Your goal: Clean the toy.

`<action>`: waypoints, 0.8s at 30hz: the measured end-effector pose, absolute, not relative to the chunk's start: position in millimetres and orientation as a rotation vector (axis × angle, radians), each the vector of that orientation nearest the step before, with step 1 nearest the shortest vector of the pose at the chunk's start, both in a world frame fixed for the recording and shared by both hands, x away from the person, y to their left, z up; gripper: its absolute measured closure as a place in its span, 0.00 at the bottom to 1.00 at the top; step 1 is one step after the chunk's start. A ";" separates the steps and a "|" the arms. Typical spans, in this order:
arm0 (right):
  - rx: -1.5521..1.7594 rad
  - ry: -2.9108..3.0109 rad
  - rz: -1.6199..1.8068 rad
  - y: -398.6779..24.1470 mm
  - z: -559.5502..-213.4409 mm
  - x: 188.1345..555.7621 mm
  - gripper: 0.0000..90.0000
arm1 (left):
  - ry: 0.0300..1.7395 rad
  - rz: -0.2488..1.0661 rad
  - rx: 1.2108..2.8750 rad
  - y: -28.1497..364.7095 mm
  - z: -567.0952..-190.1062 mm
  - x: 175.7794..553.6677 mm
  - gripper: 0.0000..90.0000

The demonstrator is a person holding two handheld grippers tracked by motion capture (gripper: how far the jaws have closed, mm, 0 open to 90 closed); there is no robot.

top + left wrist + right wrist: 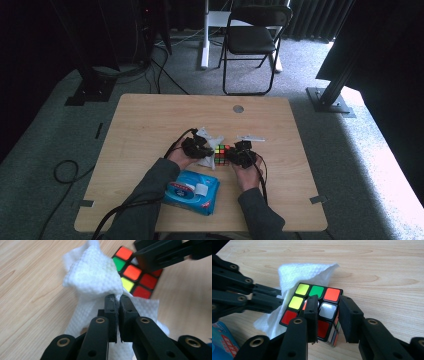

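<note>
Left gripper view: left claw (117, 298) pinches the white wipe (92, 277) against the cube (136, 277) mid-counter, right claw (328, 307) clamps it, wipe pack (192, 191) at 7 o'clock; wiping underway, unfinished.

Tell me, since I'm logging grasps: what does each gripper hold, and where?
Left gripper pinches the white wipe at a bunched fold. Right gripper grips the puzzle cube at its near corner.

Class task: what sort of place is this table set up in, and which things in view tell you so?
Probably a lab or studio set up for recording, not a home: black curtains, metal stands bolted to bases, loose cables on grey carpet, and a folding chair.
</note>
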State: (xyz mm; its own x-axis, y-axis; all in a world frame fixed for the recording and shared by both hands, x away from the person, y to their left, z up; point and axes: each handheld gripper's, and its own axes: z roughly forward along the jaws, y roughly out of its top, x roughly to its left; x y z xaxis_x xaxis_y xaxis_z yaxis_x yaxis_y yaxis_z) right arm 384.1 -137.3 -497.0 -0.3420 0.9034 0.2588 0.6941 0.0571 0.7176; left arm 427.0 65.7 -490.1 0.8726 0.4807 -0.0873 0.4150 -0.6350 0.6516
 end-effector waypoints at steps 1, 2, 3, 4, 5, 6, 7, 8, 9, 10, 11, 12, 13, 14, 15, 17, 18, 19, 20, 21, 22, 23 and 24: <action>1.621 2.077 1.160 -137.3 -497.0 384.1 0.77 | 0.633 0.120 2.337 65.7 -489.3 425.6 0.95; 1.622 2.076 1.160 -137.2 -497.0 384.1 0.77 | 0.623 0.121 2.338 65.4 -488.8 424.2 0.95; 1.622 2.076 1.159 -137.2 -496.9 384.0 0.77 | 0.614 0.125 2.343 64.9 -488.6 423.0 0.95; 1.622 2.076 1.159 -137.2 -496.9 384.0 0.77 | 0.609 0.130 2.348 64.3 -488.6 422.0 0.95; 1.623 2.075 1.159 -137.1 -496.9 384.1 0.77 | 0.606 0.132 2.354 64.0 -488.7 421.6 0.95; 1.623 2.075 1.158 -137.1 -496.9 384.1 0.77 | 0.606 0.131 2.356 64.0 -488.6 421.6 0.95; 1.622 2.076 1.158 -137.1 -496.9 384.1 0.77 | 0.606 0.129 2.355 64.0 -488.9 421.7 0.95; 1.623 2.076 1.158 -137.2 -496.9 384.2 0.77 | 0.607 0.127 2.357 64.0 -489.0 421.8 0.95; 1.624 2.076 1.159 -137.2 -496.9 384.2 0.77 | 0.608 0.126 2.357 64.0 -489.1 421.8 0.95; 1.624 2.076 1.159 -137.2 -496.9 384.2 0.77 | 0.609 0.122 2.357 64.1 -489.1 422.0 0.95; 1.625 2.076 1.159 -137.2 -496.9 384.3 0.77 | 0.610 0.114 2.358 64.4 -489.2 422.3 0.95; 1.626 2.076 1.159 -137.2 -496.9 384.4 0.77 | 0.612 0.102 2.358 64.8 -489.3 423.0 0.95; 1.628 2.075 1.158 -137.1 -496.8 384.4 0.78 | 0.612 0.088 2.359 65.3 -489.3 423.8 0.95; 1.628 2.075 1.156 -136.9 -496.7 384.4 0.78 | 0.615 0.078 2.356 65.7 -489.5 424.3 0.95; 1.628 2.074 1.155 -136.6 -496.6 384.4 0.78 | 0.619 0.071 2.354 65.8 -489.7 424.6 0.95; 1.628 2.075 1.151 -136.4 -496.4 384.4 0.78 | 0.620 0.062 2.353 66.3 -489.7 425.4 0.95; 1.628 2.075 1.152 -136.5 -496.4 384.4 0.78 | 0.622 0.060 2.352 66.3 -489.8 425.6 0.95; 1.629 2.074 1.152 -136.4 -496.4 384.4 0.78 | 0.624 0.061 2.354 66.2 -489.7 425.6 0.95; 1.630 2.074 1.151 -136.3 -496.4 384.3 0.78 | 0.625 0.061 2.355 66.2 -489.8 425.8 0.95; 1.631 2.074 1.150 -136.2 -496.3 384.4 0.78 | 0.625 0.062 2.356 66.1 -489.8 425.8 0.95; 1.632 2.074 1.148 -136.0 -496.2 384.4 0.78 | 0.626 0.062 2.356 66.1 -489.8 425.9 0.95; 1.631 2.075 1.148 -136.0 -496.1 384.5 0.78 | 0.625 0.063 2.358 66.0 -489.7 425.9 0.95; 1.631 2.075 1.147 -136.1 -496.1 384.5 0.78 | 0.624 0.065 2.358 65.9 -489.6 425.8 0.95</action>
State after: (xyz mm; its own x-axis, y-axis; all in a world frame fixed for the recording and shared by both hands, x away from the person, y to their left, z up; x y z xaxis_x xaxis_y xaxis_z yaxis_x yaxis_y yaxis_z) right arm 384.5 -136.1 -496.1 -0.3343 0.9070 0.2562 0.6992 0.0564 0.7127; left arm 425.8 65.9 -489.6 0.8833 0.4533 -0.1195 0.4189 -0.6487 0.6354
